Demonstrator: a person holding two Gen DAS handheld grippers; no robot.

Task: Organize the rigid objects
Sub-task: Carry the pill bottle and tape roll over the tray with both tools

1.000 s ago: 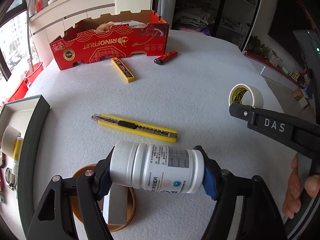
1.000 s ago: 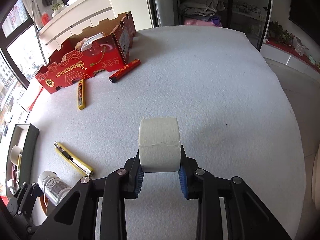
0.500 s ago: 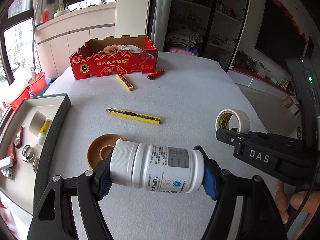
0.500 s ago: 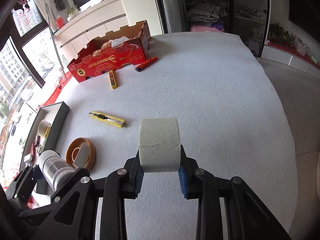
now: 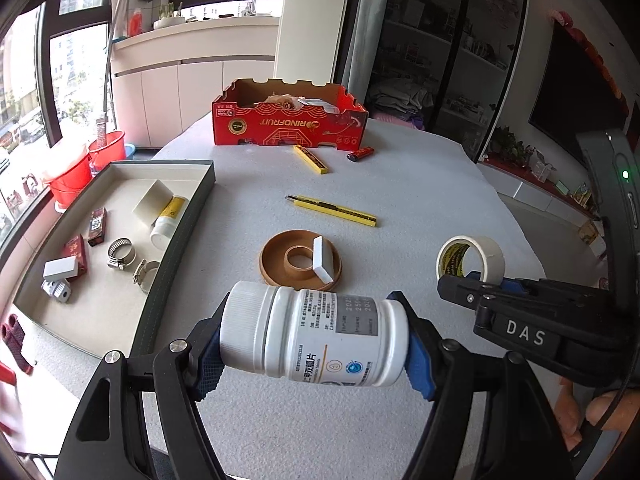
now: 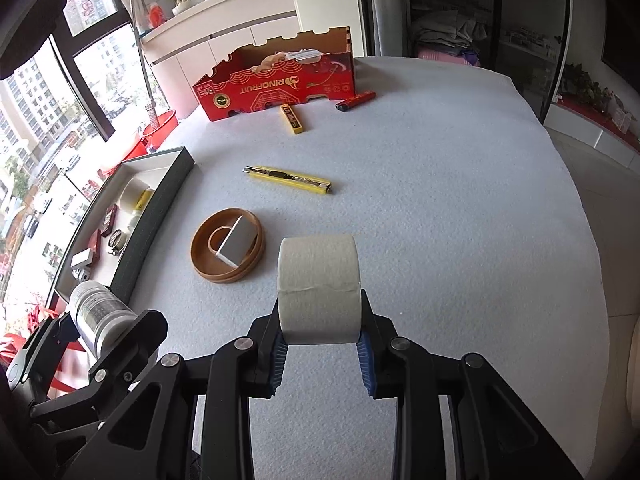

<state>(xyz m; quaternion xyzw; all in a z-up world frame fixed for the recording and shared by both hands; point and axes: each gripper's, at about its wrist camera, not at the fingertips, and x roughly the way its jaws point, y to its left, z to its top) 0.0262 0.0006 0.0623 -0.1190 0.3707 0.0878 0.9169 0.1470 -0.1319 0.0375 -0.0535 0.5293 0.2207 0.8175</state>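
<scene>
Above table: L gripper clamps bottle.

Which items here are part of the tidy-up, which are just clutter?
In play:
left tongs shut on white pill bottle
right tongs shut on masking tape roll
grey tray, likely destination

Lying about:
yellow box cutter
red lighter
brown dish
red carton

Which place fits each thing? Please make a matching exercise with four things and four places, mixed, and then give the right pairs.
Things:
1. white pill bottle
2. masking tape roll
3. hose clamps
4. white block

Places:
A. in the grey tray
B. in the right claw
C. leaning in the brown round dish
D. in the left claw

Pairs: 1-D, 2-B, 3-A, 4-C
</scene>
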